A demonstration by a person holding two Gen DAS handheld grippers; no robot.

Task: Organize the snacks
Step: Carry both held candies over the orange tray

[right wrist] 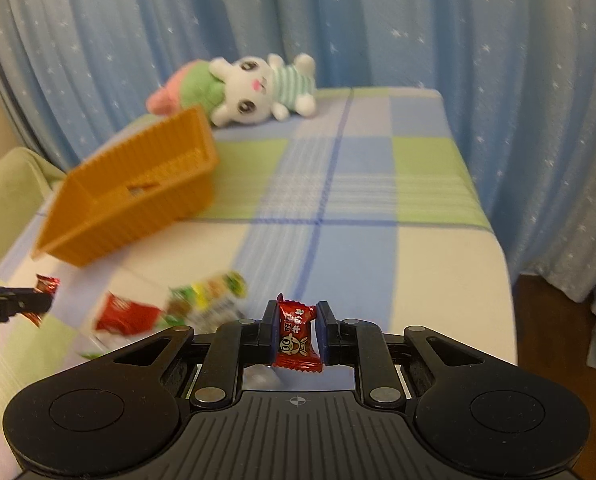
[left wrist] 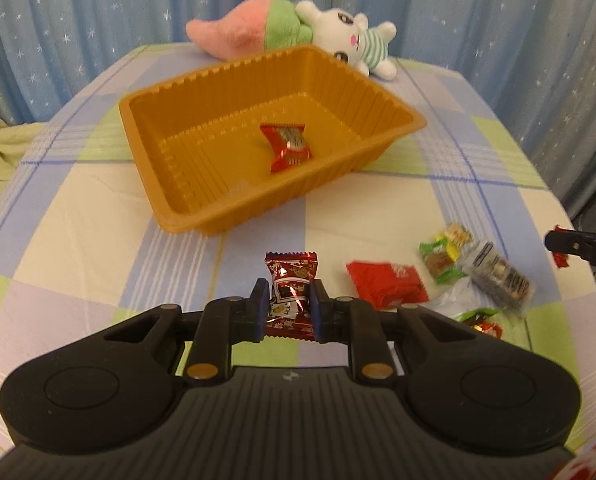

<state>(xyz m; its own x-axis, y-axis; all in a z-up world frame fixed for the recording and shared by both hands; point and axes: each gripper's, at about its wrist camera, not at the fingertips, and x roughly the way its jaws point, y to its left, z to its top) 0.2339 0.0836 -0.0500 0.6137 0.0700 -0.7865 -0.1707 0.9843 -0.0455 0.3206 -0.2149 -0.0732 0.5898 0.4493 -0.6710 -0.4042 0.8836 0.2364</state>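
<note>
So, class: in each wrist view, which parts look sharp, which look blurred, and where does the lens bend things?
Left wrist view: held candy and orange tray sharp; snack pile smeared; table edges bowed. Right wrist view: held candy crisp; tray, snack pile and plush rabbit soft; curtains curve.

A: Left hand-held gripper [left wrist: 288, 304] status?
B: Fingers closed on a dark red candy [left wrist: 291, 294], pointing far.
A: Right hand-held gripper [right wrist: 297, 330]?
B: Clamped on a red candy [right wrist: 297, 336], held level, at the scene's right.

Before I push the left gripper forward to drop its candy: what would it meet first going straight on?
Probably the near wall of the orange tray, ahead of the left gripper. Only bare tablecloth lies between, though its height is unclear.
</note>
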